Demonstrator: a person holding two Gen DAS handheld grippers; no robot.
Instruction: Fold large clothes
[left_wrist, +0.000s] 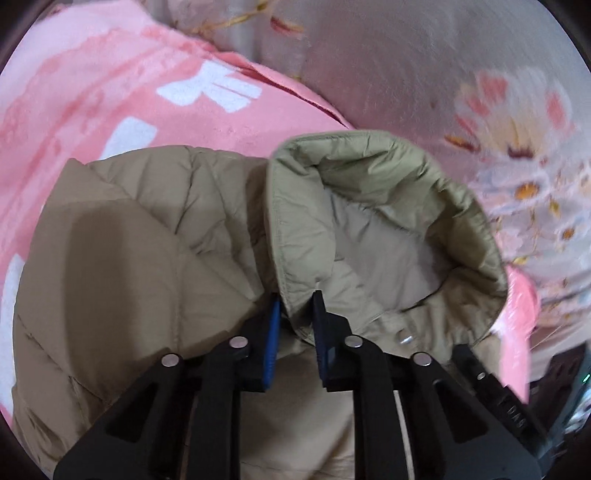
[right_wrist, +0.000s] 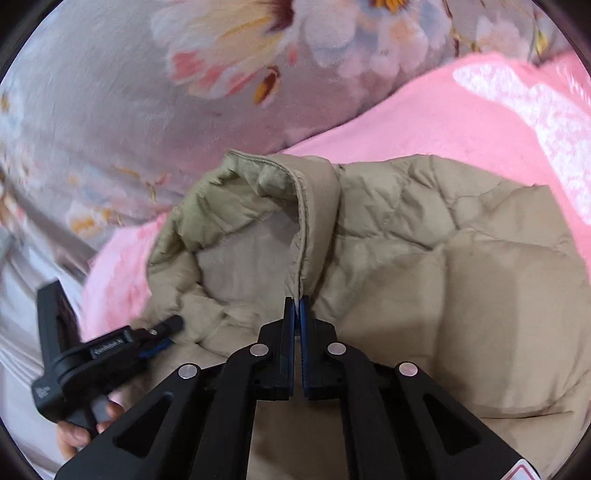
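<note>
Currently a tan quilted jacket (left_wrist: 147, 236) lies on a pink blanket (left_wrist: 92, 92) spread over a bed with floral bedding (left_wrist: 424, 74), its collar (left_wrist: 388, 206) standing open toward the blanket's far edge. The left gripper (left_wrist: 295, 306) pinches the collar's front edge, its blue pads (left_wrist: 273, 332) narrowed on the thin fabric fold. The right gripper (right_wrist: 297, 306) is pressed together on the opposite collar edge, with only a sliver of hem caught at its tips. Seen from the right wrist, the left gripper sits low at the collar's other side, a hand beneath it.

Risks, as a judgement: both holds are shallow and the shell looks slick, so a lift or pull could slide the hem free. Uneven pulling could twist the puffy body and spoil the fold, or drag the blanket along.
</note>
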